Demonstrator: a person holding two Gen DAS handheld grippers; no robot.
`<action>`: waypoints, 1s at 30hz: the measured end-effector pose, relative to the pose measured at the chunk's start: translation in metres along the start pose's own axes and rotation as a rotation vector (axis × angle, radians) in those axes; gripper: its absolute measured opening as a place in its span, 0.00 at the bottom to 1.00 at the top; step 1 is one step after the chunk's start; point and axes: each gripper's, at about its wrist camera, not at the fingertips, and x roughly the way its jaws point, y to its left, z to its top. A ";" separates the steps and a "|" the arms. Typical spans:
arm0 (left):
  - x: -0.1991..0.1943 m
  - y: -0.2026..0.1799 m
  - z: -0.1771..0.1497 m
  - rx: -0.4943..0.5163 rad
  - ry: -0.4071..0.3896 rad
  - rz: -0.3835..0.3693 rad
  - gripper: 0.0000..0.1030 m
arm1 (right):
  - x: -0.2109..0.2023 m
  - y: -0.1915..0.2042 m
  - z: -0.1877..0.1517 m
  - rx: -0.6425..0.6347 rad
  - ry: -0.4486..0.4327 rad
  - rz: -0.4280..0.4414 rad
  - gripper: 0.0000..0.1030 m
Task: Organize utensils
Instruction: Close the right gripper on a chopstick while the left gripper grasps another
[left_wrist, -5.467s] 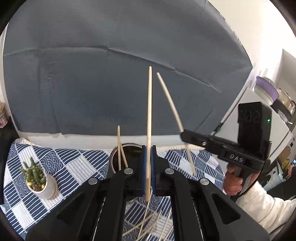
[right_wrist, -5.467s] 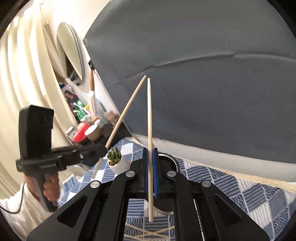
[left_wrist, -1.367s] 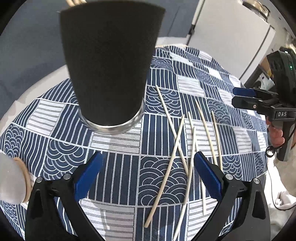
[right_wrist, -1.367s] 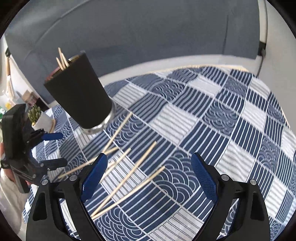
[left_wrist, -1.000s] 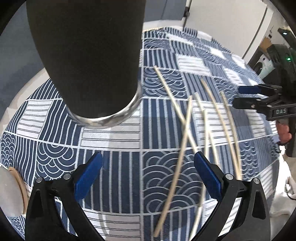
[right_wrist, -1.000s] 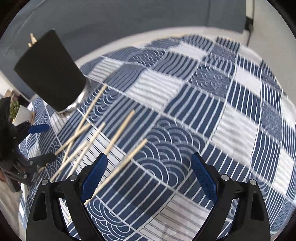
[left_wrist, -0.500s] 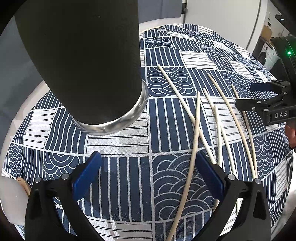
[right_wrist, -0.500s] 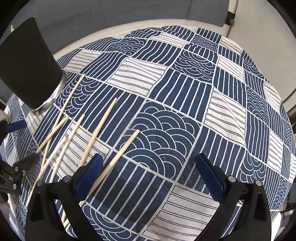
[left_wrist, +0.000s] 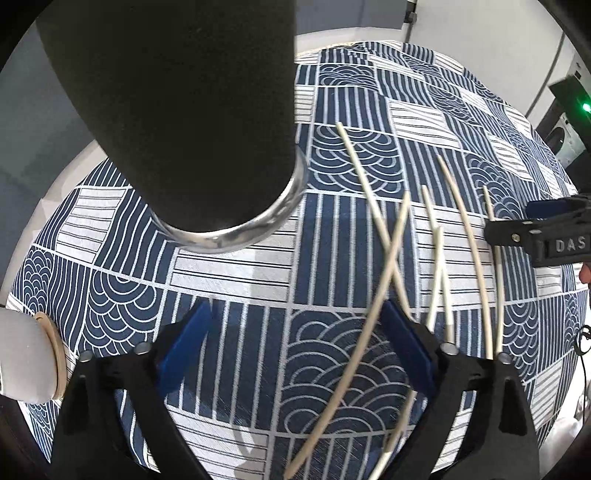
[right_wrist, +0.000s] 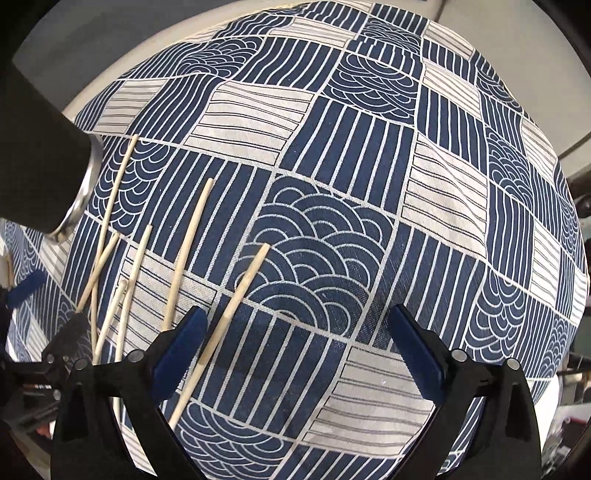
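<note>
Chopsticks (left_wrist: 391, 254) on the tablecloth (left_wrist: 236, 266), right of the cup (left_wrist: 192, 110).

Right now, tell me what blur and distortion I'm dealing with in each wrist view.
Left wrist view: the chopsticks look smeared and bowed, the black cup looms huge, and the tablecloth bulges like a dome. Right wrist view: sharper, with the nearest chopstick crisp between the open right claw tips, though straight checks curve toward the edges.

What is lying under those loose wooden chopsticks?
The chopsticks lie on a blue-and-white patterned tablecloth. The table itself is covered by the cloth. Two chopsticks cross, one over the other.
</note>
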 end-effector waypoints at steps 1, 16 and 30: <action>-0.001 -0.001 -0.001 0.005 -0.003 -0.003 0.78 | -0.001 0.001 0.000 -0.005 0.003 0.001 0.84; -0.011 -0.020 -0.009 -0.019 0.017 -0.043 0.18 | -0.016 0.017 0.010 -0.128 -0.025 0.026 0.04; -0.023 -0.026 -0.033 -0.146 0.025 -0.045 0.05 | -0.012 -0.001 0.012 -0.192 -0.035 0.056 0.04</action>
